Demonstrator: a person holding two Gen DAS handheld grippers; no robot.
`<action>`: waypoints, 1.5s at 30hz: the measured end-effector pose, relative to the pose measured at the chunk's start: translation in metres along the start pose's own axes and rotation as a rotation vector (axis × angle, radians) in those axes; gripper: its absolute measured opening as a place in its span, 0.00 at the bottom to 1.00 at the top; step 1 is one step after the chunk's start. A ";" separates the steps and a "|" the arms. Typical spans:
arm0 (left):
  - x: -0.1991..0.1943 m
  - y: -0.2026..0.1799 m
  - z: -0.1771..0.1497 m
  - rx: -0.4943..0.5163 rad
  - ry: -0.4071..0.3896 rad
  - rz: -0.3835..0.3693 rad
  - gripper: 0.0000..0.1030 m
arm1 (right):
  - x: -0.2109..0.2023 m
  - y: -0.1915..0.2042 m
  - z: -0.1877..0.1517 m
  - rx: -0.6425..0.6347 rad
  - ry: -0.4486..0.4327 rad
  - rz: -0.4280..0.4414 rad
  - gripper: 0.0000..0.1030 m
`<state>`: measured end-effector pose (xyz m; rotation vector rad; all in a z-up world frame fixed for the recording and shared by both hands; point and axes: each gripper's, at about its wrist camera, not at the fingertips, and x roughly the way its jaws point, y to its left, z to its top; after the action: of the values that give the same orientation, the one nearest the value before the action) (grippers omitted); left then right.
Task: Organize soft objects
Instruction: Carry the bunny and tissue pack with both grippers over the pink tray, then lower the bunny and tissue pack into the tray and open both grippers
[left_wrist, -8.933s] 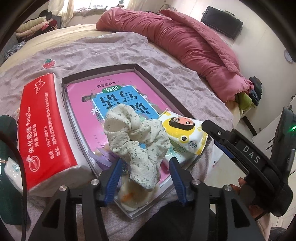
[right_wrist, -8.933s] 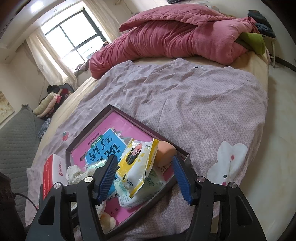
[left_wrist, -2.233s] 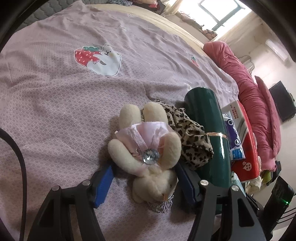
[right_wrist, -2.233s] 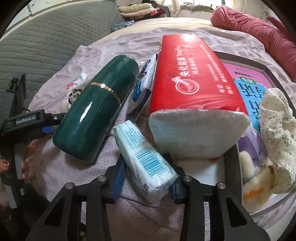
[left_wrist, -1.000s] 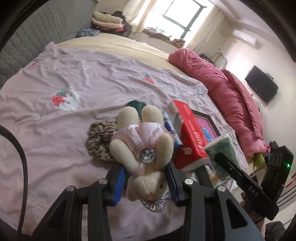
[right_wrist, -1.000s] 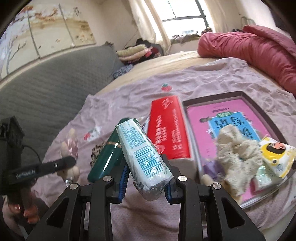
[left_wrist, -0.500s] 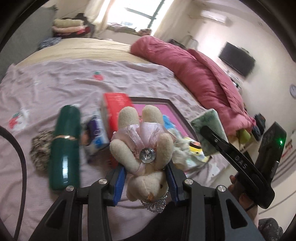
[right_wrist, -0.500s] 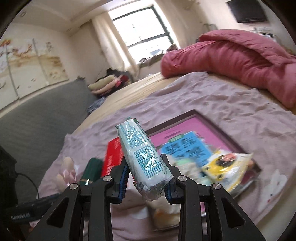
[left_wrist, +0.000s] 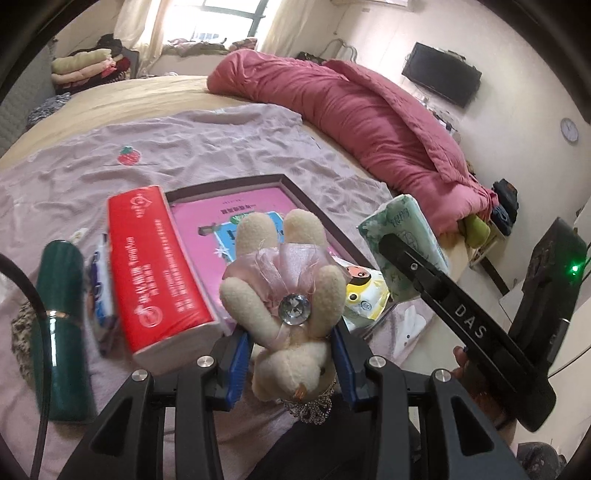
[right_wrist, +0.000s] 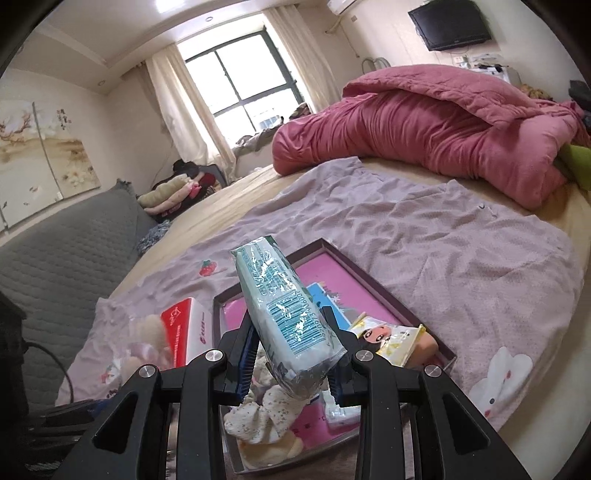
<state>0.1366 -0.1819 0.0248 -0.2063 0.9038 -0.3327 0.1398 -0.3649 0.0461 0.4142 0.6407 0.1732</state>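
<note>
While my left fingers (left_wrist: 290, 354) clamp the plush bunny (left_wrist: 288, 295) above the tray (left_wrist: 317, 218), only that view shows the green bottle (left_wrist: 61, 325); my right fingers (right_wrist: 291, 362) clamp the tissue pack (right_wrist: 284, 314) over the scrunchie (right_wrist: 266, 417).

The plush bunny (left_wrist: 286, 306) sits between the fingers of the left gripper (left_wrist: 291, 354) above the bed sheet (left_wrist: 221, 136), in front of the tray (left_wrist: 295, 192), with the tissue box (left_wrist: 155, 266) lying just left of the tray and the bottle (left_wrist: 61, 325) farther left, a small pack between these 2. The tissue pack (right_wrist: 286, 321) stands tilted between the fingers of the right gripper (right_wrist: 291, 360) above the tray's near end, where a scrunchie (right_wrist: 266, 417) and a wipes packet (right_wrist: 384, 341) lie in the tray on a book (left_wrist: 240, 206). The quilt (right_wrist: 424, 125) lies bunched along the far side of the bed, behind the sheet.
</note>
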 end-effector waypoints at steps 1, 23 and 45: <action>0.004 -0.002 0.000 0.003 0.006 -0.002 0.40 | 0.001 -0.001 -0.001 0.004 0.003 0.000 0.32; 0.070 -0.001 0.003 0.000 0.101 0.038 0.40 | 0.029 -0.016 -0.012 0.015 0.093 -0.020 0.32; 0.080 0.001 0.001 0.003 0.118 0.038 0.45 | 0.053 -0.026 -0.016 0.066 0.158 -0.039 0.58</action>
<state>0.1834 -0.2099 -0.0336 -0.1674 1.0227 -0.3139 0.1724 -0.3681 -0.0055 0.4538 0.8113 0.1491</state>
